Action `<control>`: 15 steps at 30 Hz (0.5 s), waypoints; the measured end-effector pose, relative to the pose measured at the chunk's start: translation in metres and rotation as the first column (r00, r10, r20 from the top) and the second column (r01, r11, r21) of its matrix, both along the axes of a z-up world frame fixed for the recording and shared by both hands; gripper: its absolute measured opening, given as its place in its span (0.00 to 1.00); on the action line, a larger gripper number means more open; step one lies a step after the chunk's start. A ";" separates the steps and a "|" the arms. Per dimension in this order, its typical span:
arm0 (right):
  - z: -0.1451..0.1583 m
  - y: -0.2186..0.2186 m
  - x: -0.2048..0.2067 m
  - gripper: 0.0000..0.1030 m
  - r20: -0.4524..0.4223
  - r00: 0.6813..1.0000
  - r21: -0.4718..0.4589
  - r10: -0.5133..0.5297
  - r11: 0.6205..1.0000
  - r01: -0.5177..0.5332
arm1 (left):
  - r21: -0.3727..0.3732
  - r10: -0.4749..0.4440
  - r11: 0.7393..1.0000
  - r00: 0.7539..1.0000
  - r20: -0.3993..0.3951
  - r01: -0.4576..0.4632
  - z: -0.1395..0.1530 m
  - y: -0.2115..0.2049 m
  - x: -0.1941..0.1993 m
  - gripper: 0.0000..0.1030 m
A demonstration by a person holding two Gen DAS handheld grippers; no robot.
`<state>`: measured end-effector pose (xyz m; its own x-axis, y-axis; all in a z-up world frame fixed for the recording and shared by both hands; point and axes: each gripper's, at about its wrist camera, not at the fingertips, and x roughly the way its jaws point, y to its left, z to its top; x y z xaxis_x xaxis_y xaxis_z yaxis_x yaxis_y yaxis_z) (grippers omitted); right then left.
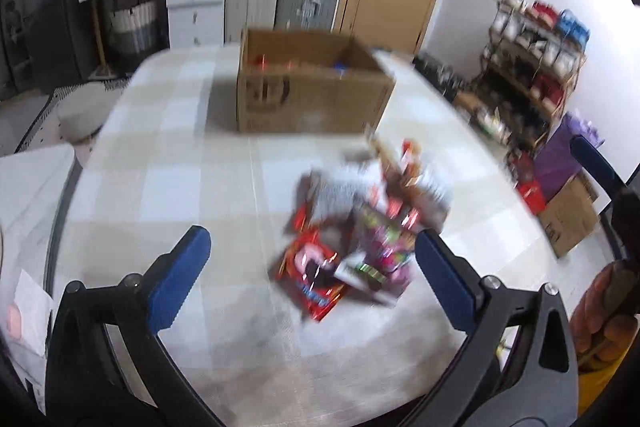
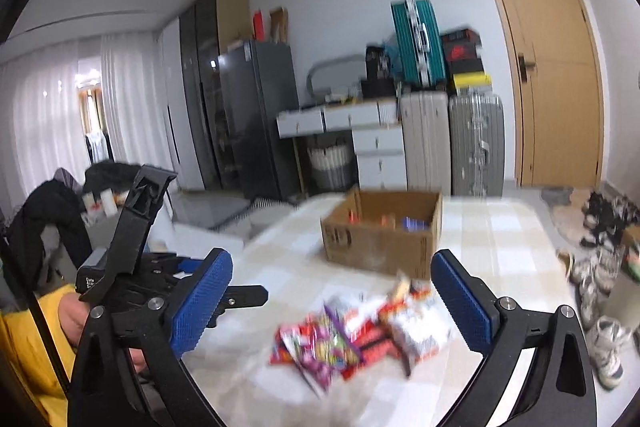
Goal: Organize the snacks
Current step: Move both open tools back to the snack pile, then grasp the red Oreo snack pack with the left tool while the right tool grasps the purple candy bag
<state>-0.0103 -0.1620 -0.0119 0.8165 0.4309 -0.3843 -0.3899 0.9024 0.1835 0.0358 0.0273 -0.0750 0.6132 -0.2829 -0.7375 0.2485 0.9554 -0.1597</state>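
Presently both tools stand ready and neither holds anything. The left gripper (image 1: 312,275) has its blue-padded jaws spread wide with only tablecloth and packets seen between them; the right gripper (image 2: 332,301) is likewise spread wide and empty.

Landmark: the open cardboard box (image 1: 308,87) on the checked tablecloth (image 1: 168,163). It sits toward the far side of the table, flaps open, with a few red and blue items visible inside, which suggests it serves as the collecting container.

The pile of snack packets (image 1: 360,227) lies on the cloth on the near side of the box, close to it but not touching. Packets overlap loosely: a red packet (image 1: 312,279) at the near edge, a purple-and-green packet (image 1: 384,243) beside it, pale wrappers nearer the box. Motion blur prevents reading any label.

Judgement: wide jaws aimed downward at the pile suit an approach to pick. Overlapping, slippery wrappers may come up in pairs or slide.

A person's hand (image 1: 600,311), yellow sleeve below it, grips the right tool's handle at the left camera's edge.
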 end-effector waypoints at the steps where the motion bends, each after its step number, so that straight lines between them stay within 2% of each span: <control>1: -0.011 0.002 0.002 0.98 -0.036 0.999 -0.009 0.004 1.000 -0.005 | -0.007 -0.001 1.000 1.000 -0.029 0.001 -0.011 0.001 0.001 0.99; 5: -0.046 0.003 0.010 0.98 -0.129 0.991 -0.006 0.032 0.999 -0.034 | -0.037 0.049 0.998 0.990 -0.129 -0.054 -0.046 0.009 0.021 0.99; 9: -0.076 0.007 0.024 0.98 -0.235 0.970 0.023 0.056 0.998 -0.052 | -0.073 0.123 0.987 0.965 -0.231 -0.143 -0.070 0.022 0.052 0.98; 11: -0.084 0.007 0.027 0.98 -0.256 0.965 0.031 0.062 0.998 -0.056 | -0.101 0.135 0.981 0.953 -0.271 -0.168 -0.077 0.026 0.059 0.98; 15: -0.097 0.012 0.033 0.98 -0.280 0.956 0.050 0.091 0.996 -0.080 | -0.094 0.144 0.978 0.933 -0.329 -0.184 -0.089 0.024 0.070 0.94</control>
